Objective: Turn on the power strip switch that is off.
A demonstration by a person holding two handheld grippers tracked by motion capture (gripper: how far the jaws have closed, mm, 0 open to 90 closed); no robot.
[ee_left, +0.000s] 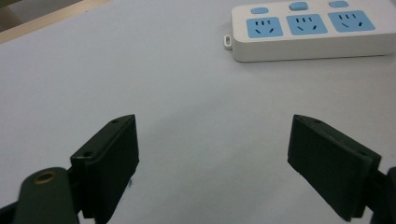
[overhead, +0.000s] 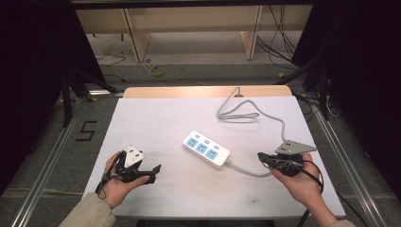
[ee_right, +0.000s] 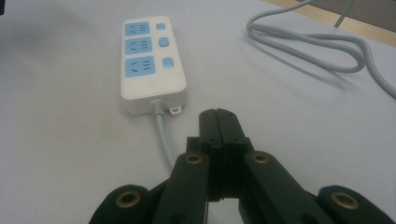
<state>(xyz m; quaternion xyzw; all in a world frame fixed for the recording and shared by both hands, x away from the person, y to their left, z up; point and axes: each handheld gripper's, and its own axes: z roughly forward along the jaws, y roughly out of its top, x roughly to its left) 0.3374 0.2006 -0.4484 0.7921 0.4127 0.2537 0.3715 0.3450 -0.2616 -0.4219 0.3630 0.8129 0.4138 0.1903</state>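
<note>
A white table (overhead: pixel 156 189) is seen, with the power strip (overhead: pixel 206 149) lying near its middle, its cord (overhead: pixel 246 170) trailing right. The left gripper (overhead: pixel 152 172) is spread, well apart from the strip; the right gripper (overhead: pixel 263 157) is pressed together, empty, just beside the cord. The strip should probably be approached squarely.
</note>
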